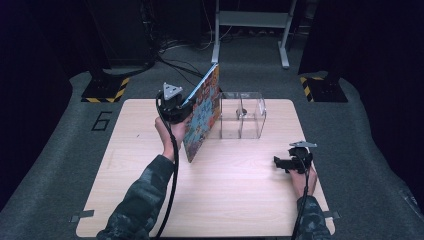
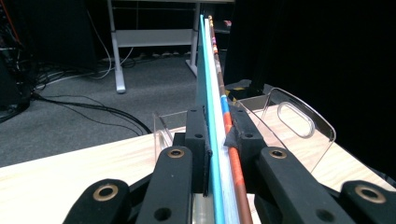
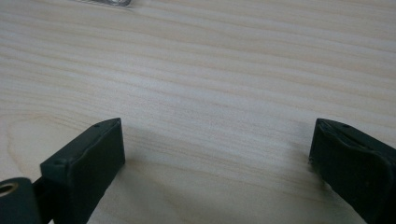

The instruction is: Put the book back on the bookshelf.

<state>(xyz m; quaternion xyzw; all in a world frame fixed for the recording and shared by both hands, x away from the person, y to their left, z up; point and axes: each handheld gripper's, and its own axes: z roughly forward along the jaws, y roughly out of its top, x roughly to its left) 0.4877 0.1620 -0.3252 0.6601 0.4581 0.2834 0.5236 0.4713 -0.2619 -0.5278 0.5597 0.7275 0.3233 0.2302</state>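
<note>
The left claw [image 2: 218, 140] is pinching one picture book [image 1: 202, 112] by its edge, pads pressed tight on both covers, and holds it upright with a lower corner close to or on the desk [image 1: 150, 200] (which of the two is hard to tell). The book stands just beside the left wall of the clear plastic box [image 1: 242, 116], not yet inside it. So the pickup looks done; what seems left is to bring the book over the open top and lower it into a compartment, then let go.

The right claw [image 3: 217, 149] rests near the right edge of the desk, well apart from the box, its jaws spread wide with nothing but bare wood between them.

Count: one book, one clear box with a divider that makes two compartments, one small dark thing [image 1: 243, 111] inside the box (too small to name), two claws.
</note>
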